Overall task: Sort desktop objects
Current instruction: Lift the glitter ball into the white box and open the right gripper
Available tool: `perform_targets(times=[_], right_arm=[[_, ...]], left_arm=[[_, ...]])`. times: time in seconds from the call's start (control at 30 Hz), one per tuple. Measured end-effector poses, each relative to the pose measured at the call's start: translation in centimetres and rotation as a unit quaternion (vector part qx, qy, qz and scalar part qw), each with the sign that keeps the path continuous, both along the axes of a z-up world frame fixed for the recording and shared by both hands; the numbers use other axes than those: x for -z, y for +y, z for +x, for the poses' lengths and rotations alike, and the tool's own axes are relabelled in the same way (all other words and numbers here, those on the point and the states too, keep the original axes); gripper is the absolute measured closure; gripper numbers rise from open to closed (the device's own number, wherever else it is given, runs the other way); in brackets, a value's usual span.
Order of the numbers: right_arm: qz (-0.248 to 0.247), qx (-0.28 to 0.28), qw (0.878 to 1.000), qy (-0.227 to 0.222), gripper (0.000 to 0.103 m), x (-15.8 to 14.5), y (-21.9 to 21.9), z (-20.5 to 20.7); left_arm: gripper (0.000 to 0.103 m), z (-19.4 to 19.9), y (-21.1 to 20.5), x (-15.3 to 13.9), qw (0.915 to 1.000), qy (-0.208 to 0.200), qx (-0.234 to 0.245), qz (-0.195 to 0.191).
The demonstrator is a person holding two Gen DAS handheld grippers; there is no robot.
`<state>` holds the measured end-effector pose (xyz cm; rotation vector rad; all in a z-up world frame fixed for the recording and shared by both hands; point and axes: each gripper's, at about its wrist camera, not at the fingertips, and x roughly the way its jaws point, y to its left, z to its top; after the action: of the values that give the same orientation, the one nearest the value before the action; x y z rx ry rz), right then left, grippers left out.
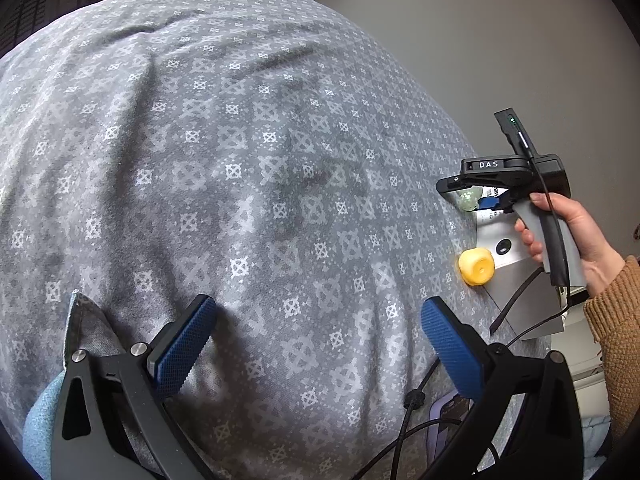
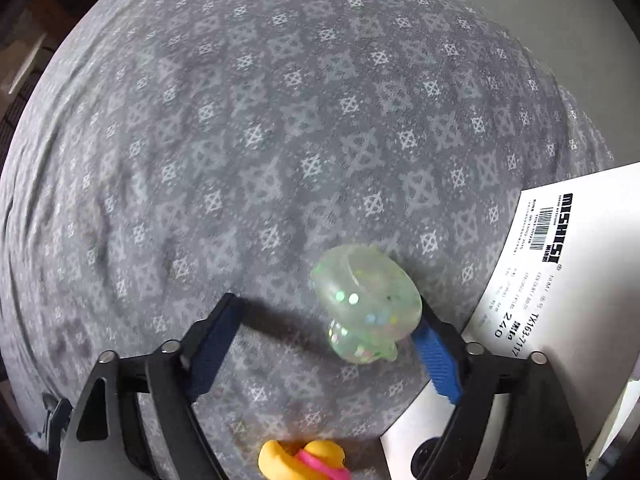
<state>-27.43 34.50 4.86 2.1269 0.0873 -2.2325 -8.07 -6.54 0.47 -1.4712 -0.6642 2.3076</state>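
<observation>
Right wrist view looks down on a grey patterned cloth (image 2: pixel 280 140) covering the surface, with the right tool (image 2: pixel 332 344) spread wide open. A translucent glittery green toy (image 2: pixel 366 304) lies between its blue pads, close against the right-hand pad (image 2: pixel 436 360) and well apart from the other; whether it touches that pad, I cannot tell. A white shoe box (image 2: pixel 560 280) with a printed label sits just to the right of it. A yellow toy with a pink band (image 2: pixel 304 460) lies at the bottom edge, nearer the camera.

From the left wrist view, the left tool (image 1: pixel 316 340) hangs open over bare cloth, gripping nothing. Across from it a hand (image 1: pixel 576 236) in a mustard sleeve holds the right tool, and the yellow toy lies beside the box's corner.
</observation>
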Motion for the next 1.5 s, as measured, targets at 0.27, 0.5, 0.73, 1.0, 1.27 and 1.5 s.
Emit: perform_targets(times=[0.27,0.5,0.73,1.0,1.27,1.5], right_arm=[[-0.047,0.010,0.997,0.054,0.058,-3.8,5.1,-0.5],[-0.150,0.010,0.980,0.128,0.058,-14.5,11.5,6.4],[-0.115,0.086,0.967,0.211,0.058,-23.8,17.4,20.7],[-0.043,0.172,0.960,0.216,0.058,-18.8,28.0,22.9],[0.008,0.176,0.948,0.265,0.026,-14.7,27.8,22.1],[-0.033,0.096,0.924,0.369,0.011,-17.6,23.4,30.7]], left_arm=[[0.001,-0.1,0.0,0.0,1.0000,0.000,0.002,-0.003],[0.001,-0.2,-0.2,0.0,1.0000,-0.001,0.001,-0.001],[0.001,0.1,0.2,-0.1,0.9999,0.003,-0.006,-0.009],[0.001,1.4,0.4,-0.1,0.9994,0.016,-0.019,-0.024],[0.001,2.2,1.8,-0.1,0.9966,0.015,-0.006,-0.081],[0.001,3.0,3.2,-0.7,0.9937,0.015,0.004,-0.111]])
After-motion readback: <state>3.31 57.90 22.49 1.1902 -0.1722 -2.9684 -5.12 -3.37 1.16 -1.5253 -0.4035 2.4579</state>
